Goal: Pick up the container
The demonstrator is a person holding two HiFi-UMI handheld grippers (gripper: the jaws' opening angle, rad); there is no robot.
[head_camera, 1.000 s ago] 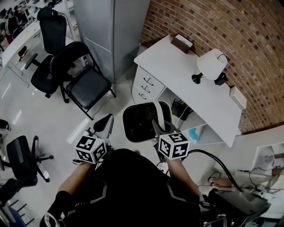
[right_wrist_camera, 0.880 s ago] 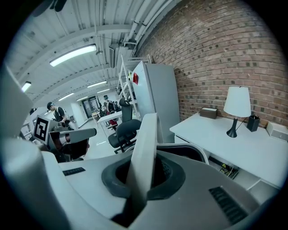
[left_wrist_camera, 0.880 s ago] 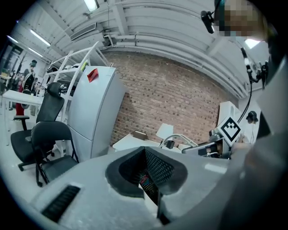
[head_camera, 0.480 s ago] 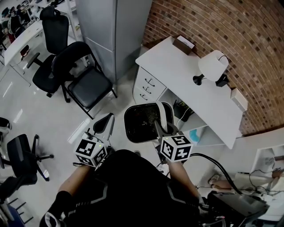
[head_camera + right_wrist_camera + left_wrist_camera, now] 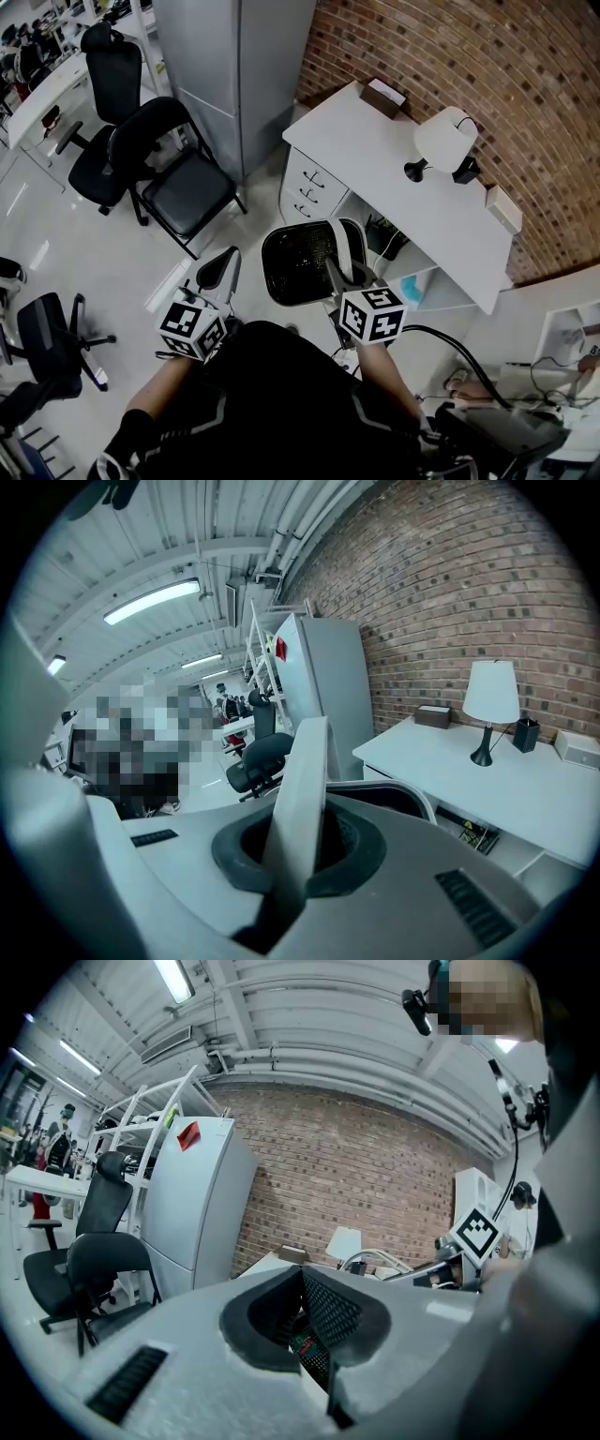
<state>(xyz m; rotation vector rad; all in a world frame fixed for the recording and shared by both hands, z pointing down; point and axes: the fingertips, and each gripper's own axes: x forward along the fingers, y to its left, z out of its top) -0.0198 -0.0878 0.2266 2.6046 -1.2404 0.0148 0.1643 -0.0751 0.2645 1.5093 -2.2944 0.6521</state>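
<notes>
little has changed over the last second – your right gripper stays clamped on the white rim of the container, which hangs at your 12 o'clock, apparently off the floor. the left gripper, at 10 o'clock, looks closed and empty – pickup seems done.

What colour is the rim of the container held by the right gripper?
White; the container is black mesh inside. The head view shows it best.

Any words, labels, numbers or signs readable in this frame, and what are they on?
No words or numbers can be read.
Red sticker on the grey cabinet: print too small to read.
Two marker cubes: black-and-white square patterns only, no letters.
</notes>
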